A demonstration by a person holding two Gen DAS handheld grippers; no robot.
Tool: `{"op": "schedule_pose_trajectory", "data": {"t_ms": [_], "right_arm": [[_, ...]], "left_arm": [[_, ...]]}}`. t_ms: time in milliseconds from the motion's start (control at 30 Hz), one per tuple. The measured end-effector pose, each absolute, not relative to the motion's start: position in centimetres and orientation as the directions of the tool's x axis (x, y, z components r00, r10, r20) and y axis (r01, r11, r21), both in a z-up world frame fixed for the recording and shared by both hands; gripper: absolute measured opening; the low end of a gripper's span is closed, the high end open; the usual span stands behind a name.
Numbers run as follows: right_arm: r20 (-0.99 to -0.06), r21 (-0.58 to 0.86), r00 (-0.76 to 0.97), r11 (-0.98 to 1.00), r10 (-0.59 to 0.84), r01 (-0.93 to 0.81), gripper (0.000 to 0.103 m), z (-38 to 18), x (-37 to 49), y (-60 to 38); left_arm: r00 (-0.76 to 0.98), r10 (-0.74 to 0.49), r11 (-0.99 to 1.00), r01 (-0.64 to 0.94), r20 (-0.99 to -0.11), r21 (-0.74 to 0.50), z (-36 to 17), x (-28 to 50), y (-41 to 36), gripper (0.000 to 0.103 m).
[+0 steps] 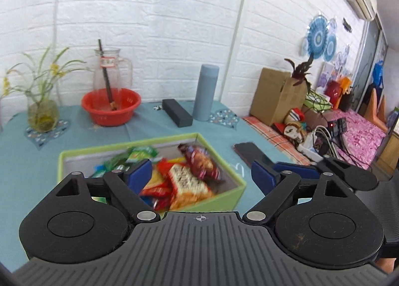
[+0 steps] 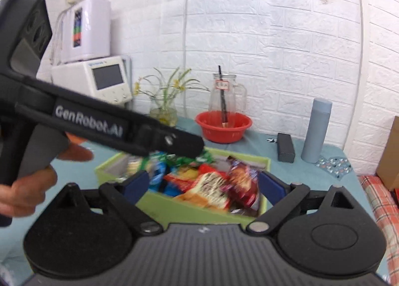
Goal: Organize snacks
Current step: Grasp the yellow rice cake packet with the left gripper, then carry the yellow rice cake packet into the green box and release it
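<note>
A light-green box (image 1: 124, 147) sits on the teal tablecloth, filled with several snack packets. Among them are a dark red-brown one (image 1: 199, 161), an orange-and-white one (image 1: 189, 183) and green ones (image 1: 139, 153). My left gripper (image 1: 200, 173) hangs above the box's near side, open, with nothing between its blue pads. In the right wrist view the same box (image 2: 187, 208) lies just ahead, and my right gripper (image 2: 204, 185) stands wide open over its near wall, holding nothing. The left gripper's black body (image 2: 87, 121) crosses that view above the box's left end, held by a hand (image 2: 30, 186).
Along the wall stand a red basin (image 1: 111, 106), a glass jug (image 1: 109, 69), a blue-grey flask (image 1: 205, 91), a black case (image 1: 177, 112) and a vase with a plant (image 1: 42, 113). A phone (image 1: 249, 155) lies right of the box. A cardboard box (image 1: 276, 96) stands beyond the table's right edge.
</note>
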State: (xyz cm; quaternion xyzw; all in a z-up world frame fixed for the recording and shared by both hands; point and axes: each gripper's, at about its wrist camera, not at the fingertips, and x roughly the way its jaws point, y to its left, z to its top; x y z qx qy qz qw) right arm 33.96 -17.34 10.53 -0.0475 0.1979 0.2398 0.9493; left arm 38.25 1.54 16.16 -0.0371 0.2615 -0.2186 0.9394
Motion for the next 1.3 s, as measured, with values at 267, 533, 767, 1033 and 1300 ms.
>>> {"op": "schedule_pose_trajectory", "data": {"t_ms": [267, 533, 767, 1033, 1300], "right_arm": [[-0.499, 0.081, 0.674, 0.803, 0.545, -0.59, 0.103, 3.0, 25.7, -11.3], [-0.601, 0.067, 0.566, 0.741, 0.565, -0.669, 0.102, -0.2, 26.4, -5.2], [-0.614, 0.097, 0.548, 0.744, 0.568, -0.661, 0.102, -1.2, 27.9, -4.8], [-0.564, 0.084, 0.588, 0.749, 0.58, -0.658, 0.077, 0.5, 26.0, -6.4], [-0.441, -0.075, 0.716, 0.773, 0.542, -0.63, 0.079, 8.6, 31.7, -7.3]], "left_arm": [[0.757, -0.389, 0.92, 0.284, -0.525, -0.271, 9.8, 28.8, 10.5, 0.073], [0.665, -0.431, 0.898, 0.247, -0.61, -0.365, 4.5, 27.1, 12.0, 0.056], [0.591, -0.441, 0.897, 0.268, -0.675, -0.351, 1.8, 29.8, 10.1, 0.047], [0.598, -0.488, 0.868, 0.257, -0.636, -0.424, 3.1, 28.9, 9.8, 0.017], [0.678, -0.523, 0.849, 0.356, -0.517, -0.391, 12.2, 34.8, 8.0, 0.017]]}}
